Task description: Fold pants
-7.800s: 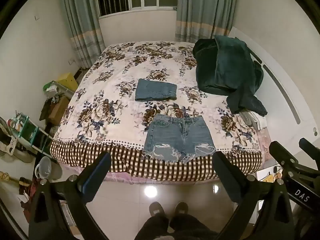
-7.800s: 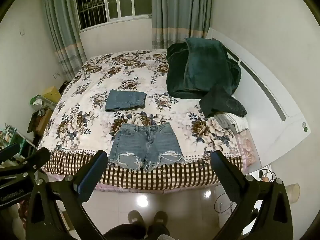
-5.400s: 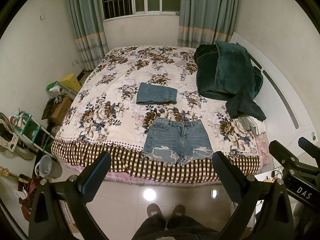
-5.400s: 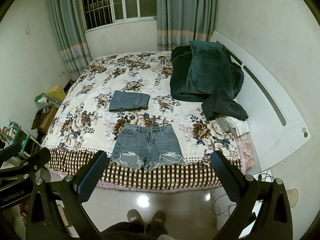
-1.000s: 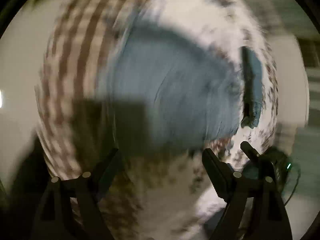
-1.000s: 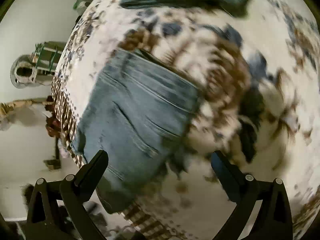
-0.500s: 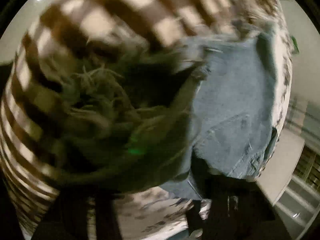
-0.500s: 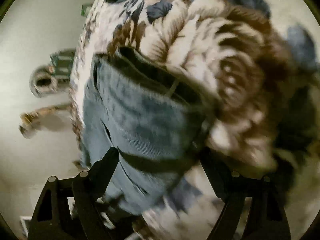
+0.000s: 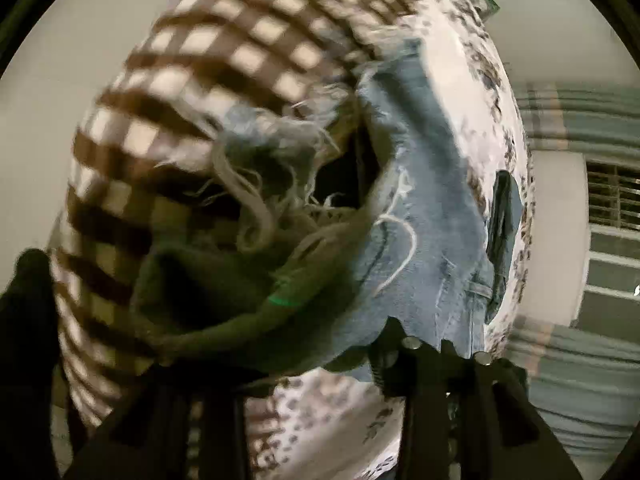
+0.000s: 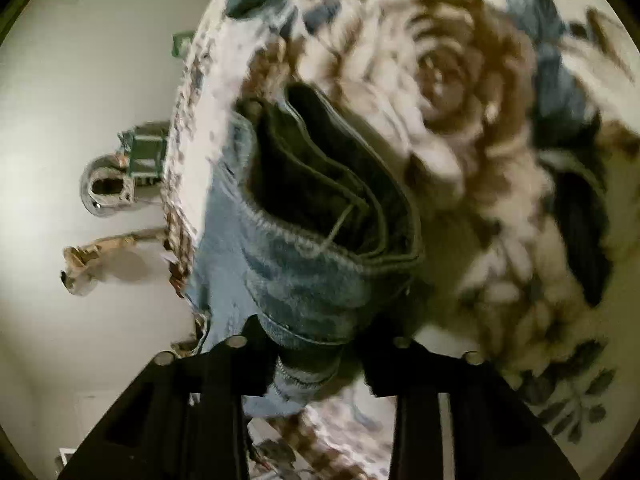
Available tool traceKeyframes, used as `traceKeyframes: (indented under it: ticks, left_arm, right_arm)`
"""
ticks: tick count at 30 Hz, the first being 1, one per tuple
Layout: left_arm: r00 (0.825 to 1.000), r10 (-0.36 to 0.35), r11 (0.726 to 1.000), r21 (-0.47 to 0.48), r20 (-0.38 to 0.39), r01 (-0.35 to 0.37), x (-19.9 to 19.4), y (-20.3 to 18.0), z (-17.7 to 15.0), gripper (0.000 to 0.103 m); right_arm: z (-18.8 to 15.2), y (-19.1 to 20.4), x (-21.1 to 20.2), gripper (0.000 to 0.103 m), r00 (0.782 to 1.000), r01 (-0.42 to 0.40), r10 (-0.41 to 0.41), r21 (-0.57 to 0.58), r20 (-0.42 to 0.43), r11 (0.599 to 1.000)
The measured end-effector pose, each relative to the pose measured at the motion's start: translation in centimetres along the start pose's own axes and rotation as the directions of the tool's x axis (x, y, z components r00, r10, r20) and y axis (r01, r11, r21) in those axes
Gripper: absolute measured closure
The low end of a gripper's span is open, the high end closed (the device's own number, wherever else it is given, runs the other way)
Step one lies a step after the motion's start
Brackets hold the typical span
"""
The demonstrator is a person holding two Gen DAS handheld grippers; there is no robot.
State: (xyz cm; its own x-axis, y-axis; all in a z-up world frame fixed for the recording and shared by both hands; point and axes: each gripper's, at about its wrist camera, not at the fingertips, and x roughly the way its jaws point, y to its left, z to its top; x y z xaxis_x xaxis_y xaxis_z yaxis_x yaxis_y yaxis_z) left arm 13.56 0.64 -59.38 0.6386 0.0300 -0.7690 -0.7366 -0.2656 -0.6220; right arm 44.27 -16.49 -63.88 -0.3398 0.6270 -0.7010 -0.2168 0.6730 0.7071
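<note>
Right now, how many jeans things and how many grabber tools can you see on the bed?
Ripped light-blue denim shorts: 1
Folded dark-blue denim garment: 1
Black two-finger grippers, left gripper and right gripper: 2
Floral bedspread with a brown checked border: 1
Total: 5

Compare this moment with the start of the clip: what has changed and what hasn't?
Both grippers dropped from above the floor to the shorts. The left gripper closed on the frayed hem side, the right gripper on the waistband. The shorts still lie on the bed, not yet folded.
</note>
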Motion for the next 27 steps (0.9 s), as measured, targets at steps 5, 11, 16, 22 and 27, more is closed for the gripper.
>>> traceKeyframes:
  ticks: [5,11,16,22,27]
  left_arm:
    - [0.993,-0.114,0.98,-0.162,0.023,0.116,2.5,2.5,1.8,0.049]
    - [0.991,-0.059,0.991,-0.114,0.119,0.072,1.4,-0.3,1.8,0.077]
    - [0.993,-0.046,0.999,-0.017,0.112,0.048,-0.9,-5.7,3.3,0.08]
    - [0.995,-0.064,0.996,0.074,0.076,0.058,-4.3,-13.1,5.1,0.08]
    - [0.994,-0.107,0.977,0.187,0.027,0.1,-6.3,-18.9,6.4,0.08]
  right_arm:
    - [1.3,-1.7,2.6,0.037,0.997,-0.069,0.07,0.074,-0.017,0.995]
    - [1.5,-1.3,2.7,0.059,0.996,-0.086,0.082,0.096,0.045,0.992]
    - [0.8,2.1,-0.3,0.071,0.995,-0.04,0.032,0.093,0.089,0.995]
    - [0.6,7.2,-6.3,0.074,0.989,-0.048,0.033,0.106,0.144,0.993]
    - [2.7,11.7,-11.8,0.075,0.972,-0.079,0.05,0.121,0.23,0.989]
